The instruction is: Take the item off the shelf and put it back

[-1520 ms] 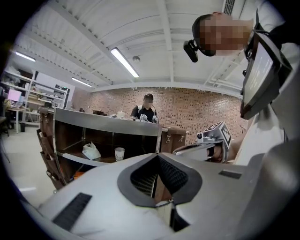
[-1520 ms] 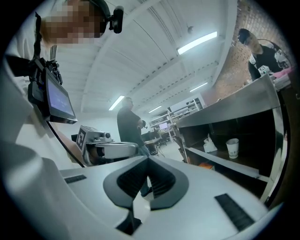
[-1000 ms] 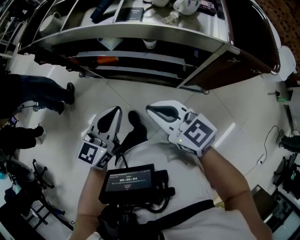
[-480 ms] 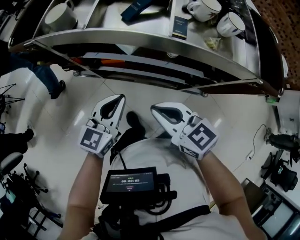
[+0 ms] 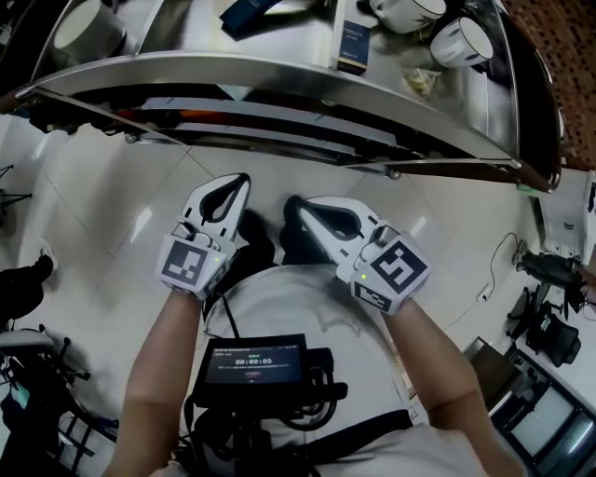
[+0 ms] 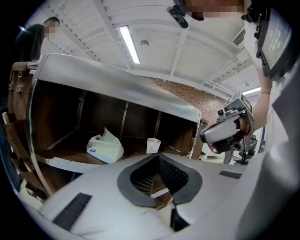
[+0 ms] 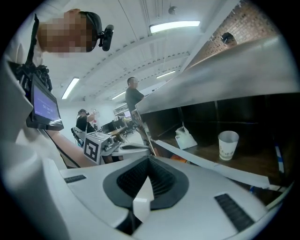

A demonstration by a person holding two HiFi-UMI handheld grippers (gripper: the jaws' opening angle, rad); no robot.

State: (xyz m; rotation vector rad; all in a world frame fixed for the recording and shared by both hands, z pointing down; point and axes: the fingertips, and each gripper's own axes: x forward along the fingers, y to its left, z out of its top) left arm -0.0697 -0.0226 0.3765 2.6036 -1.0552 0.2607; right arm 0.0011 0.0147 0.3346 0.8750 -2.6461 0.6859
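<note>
A steel shelf unit (image 5: 279,74) stands in front of me. On its top lie a dark blue box (image 5: 250,11), a small dark box (image 5: 352,47) and white mugs (image 5: 459,42). On a lower shelf sit a white tissue pack (image 6: 105,148) and a paper cup (image 6: 153,145); the cup (image 7: 228,144) and the pack (image 7: 186,138) also show in the right gripper view. My left gripper (image 5: 237,184) and right gripper (image 5: 303,212) hang side by side below the shelf edge, both shut and empty. Each one shows in the other's view: the right gripper (image 6: 229,129) and the left gripper (image 7: 101,143).
A white cylinder (image 5: 86,26) stands at the shelf top's left end. White tiled floor (image 5: 102,214) lies below. Tripods and gear stand at the right (image 5: 549,317) and lower left (image 5: 37,391). People (image 7: 133,96) are in the room behind.
Both grippers have moved a little forward toward the shelf and closer together. The head view has swung, so more of the shelf top shows. The person at the left has left the view.
</note>
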